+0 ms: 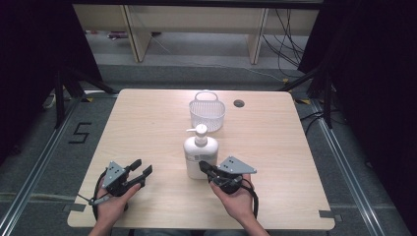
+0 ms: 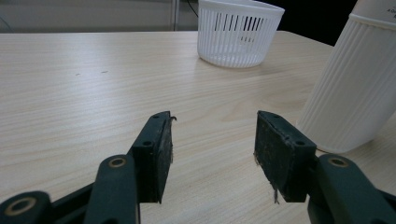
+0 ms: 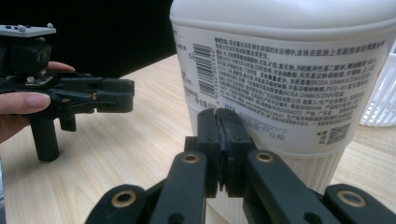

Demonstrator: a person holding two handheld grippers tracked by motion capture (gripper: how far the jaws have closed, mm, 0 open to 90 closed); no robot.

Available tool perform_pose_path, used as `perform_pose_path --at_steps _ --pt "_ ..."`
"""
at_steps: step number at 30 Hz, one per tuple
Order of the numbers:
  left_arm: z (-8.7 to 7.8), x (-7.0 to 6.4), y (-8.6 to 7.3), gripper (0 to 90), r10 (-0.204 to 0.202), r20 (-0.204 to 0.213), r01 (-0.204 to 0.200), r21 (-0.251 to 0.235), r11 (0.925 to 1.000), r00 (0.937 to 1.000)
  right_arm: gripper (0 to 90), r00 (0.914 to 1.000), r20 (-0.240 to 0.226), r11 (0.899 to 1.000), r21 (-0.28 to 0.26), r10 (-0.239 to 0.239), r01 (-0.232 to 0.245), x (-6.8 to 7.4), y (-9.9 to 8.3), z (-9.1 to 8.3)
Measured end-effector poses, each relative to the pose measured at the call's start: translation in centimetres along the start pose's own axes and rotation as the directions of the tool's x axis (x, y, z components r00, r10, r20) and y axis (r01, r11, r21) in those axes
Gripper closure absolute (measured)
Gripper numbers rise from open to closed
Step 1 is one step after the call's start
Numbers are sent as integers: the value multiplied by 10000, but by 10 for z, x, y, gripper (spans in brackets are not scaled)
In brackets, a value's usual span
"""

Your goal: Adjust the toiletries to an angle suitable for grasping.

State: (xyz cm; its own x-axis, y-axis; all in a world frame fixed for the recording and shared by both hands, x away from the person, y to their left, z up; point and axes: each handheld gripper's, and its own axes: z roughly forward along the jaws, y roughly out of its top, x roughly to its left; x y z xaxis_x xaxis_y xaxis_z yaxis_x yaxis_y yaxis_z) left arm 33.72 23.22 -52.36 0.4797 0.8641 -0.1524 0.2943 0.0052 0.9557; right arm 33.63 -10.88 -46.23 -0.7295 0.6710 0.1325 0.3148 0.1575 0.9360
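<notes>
step: approach to pump bottle point(image 1: 200, 156) | right gripper point(image 3: 218, 140) jaws clenched empty, touching bottle | left gripper point(image 2: 212, 154) jaws released, left of bottle | next: spread right jaws around bottle

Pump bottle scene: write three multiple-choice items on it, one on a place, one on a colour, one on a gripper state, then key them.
1. Where does the white slotted basket stand?
A. beyond the pump bottle
B. beside the left gripper
C. on the floor

2. What colour is the pump bottle?
A. blue
B. creamy white
C. black

3. How do the right gripper fingers stand?
A. wide apart
B. pressed together, empty
C. clamped around the bottle

Key:
1 A, the high view shows it farther up the table.
2 B, its body is pale in every view.
3 B, the right gripper view shows them meeting in front of the label.
</notes>
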Motion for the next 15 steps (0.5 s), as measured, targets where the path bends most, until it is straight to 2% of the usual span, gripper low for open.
perform_pose_path --at_steps 1,3,4,5,6,7,8,10,12,13,15 --pt "-1 0 0 459 -6 -78 7 101 9999 10000 856 10000 -16 9999 -97 -83 83 -1 0 -1" --pt "-1 0 0 458 8 -73 -7 89 10000 10000 824 9999 -79 9999 -98 117 -118 2 0 -6" --pt "-1 0 0 457 1 -88 -1 84 10000 10000 804 9997 -187 9996 -206 -181 177 1 0 -8" --pt "-1 0 0 454 1 -88 -1 84 10000 10000 804 9997 -187 9996 -206 -181 177 1 0 -8" --pt "0 0 0 452 -27 -64 27 12 10000 10000 762 9994 -324 9997 -248 -76 68 0 -1 -18" --pt "0 0 0 450 -27 -64 27 12 10000 10000 762 9994 -324 9997 -248 -76 68 0 -1 -18" --pt "0 0 0 447 -38 -74 38 -20 10000 10000 722 9995 -218 9992 -331 -227 220 -4 -3 -28" --pt "0 0 0 439 -43 -111 43 -19 10000 9999 688 9998 -213 9986 -529 -28 16 -8 -7 -40" --pt "0 0 0 434 -47 -131 47 -25 10000 9999 655 9998 -26 9968 -778 188 -190 -17 -12 -51" --pt "0 0 0 432 -47 -131 47 -25 10000 9999 655 9998 -26 9968 -778 188 -190 -17 -12 -51" --pt "0 -1 0 425 -56 -191 57 38 10000 9998 595 9952 636 9927 -1004 738 -672 -37 -21 -63"
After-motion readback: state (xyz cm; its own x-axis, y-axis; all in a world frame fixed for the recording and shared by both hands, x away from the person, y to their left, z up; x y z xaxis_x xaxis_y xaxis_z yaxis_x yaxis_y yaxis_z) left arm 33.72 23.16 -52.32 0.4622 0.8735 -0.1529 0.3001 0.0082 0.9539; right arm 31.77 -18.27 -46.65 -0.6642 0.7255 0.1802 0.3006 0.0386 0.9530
